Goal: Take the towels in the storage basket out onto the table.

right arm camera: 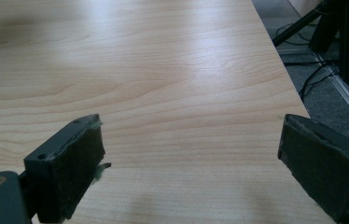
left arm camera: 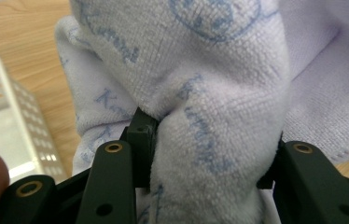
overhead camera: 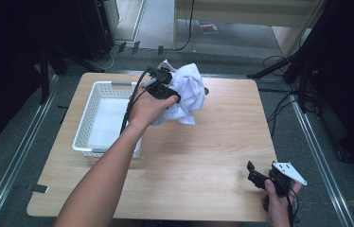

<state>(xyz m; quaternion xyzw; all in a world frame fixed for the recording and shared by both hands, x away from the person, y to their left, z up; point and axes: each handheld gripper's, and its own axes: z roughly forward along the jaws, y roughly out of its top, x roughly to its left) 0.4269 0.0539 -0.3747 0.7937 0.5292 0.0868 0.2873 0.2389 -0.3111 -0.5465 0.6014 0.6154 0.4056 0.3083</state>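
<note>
A crumpled white towel with faint blue print hangs above the far middle of the wooden table. My left gripper is shut on it, and the left gripper view shows a thick fold of the towel pinched between the black jaws. Beside it on the left stands a white plastic basket; its rim is the basket in the left gripper view. My right gripper rests low at the table's near right corner, held by a hand. Its pads stand wide apart over bare wood, nothing between them.
The table's right edge lies just past the right gripper, with grey floor and black cables beyond. Dark stands and cables ring the table at the far side.
</note>
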